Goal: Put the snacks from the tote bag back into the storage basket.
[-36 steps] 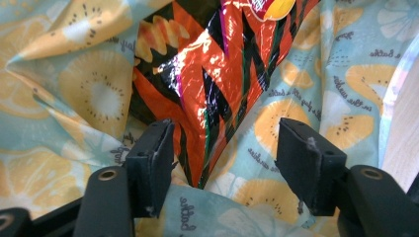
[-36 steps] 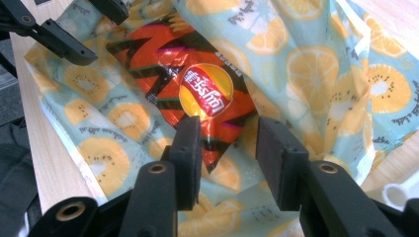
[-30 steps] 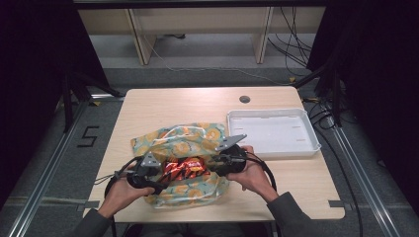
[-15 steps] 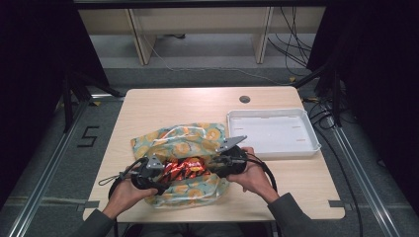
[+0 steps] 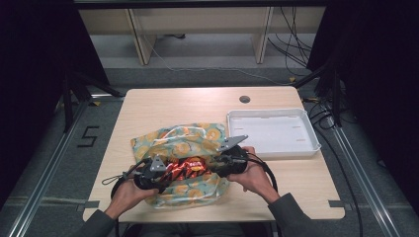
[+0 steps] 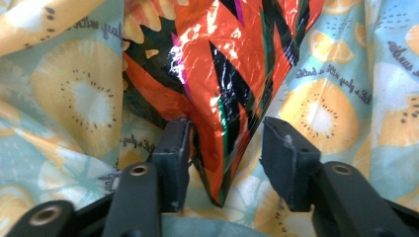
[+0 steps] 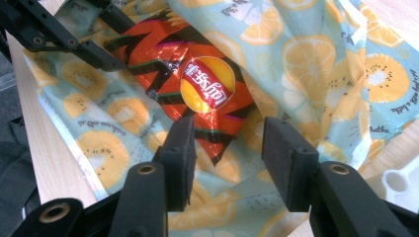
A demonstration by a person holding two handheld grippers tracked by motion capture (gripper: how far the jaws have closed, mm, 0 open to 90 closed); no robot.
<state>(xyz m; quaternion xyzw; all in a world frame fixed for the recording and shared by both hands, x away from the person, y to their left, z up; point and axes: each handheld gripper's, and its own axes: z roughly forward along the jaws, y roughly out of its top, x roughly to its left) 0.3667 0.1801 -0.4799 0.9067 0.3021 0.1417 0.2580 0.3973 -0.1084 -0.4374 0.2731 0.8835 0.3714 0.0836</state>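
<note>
— Where's the chip bag (image 5: pixel 187 168)?
— On the fruit-print bag (image 5: pixel 190 140), between my grippers. Left gripper (image 6: pixel 225 148) jaws have just been closing around its corner; right gripper (image 7: pixel 227 148) half-open, one pad touching.

From my station the table (image 5: pixel 163 106) looks evenly lit against dark surroundings, while glare streaks the chip bag (image 6: pixel 232 74) foil close up.

A lab-like recording room: a plain wooden table (image 5: pixel 197 106) at centre frame, cables (image 5: pixel 291 52) trailing across grey carpet at upper right, black curtains (image 5: pixel 375 74) along both sides, a taped floor mark (image 5: pixel 88 137) at left.
</note>
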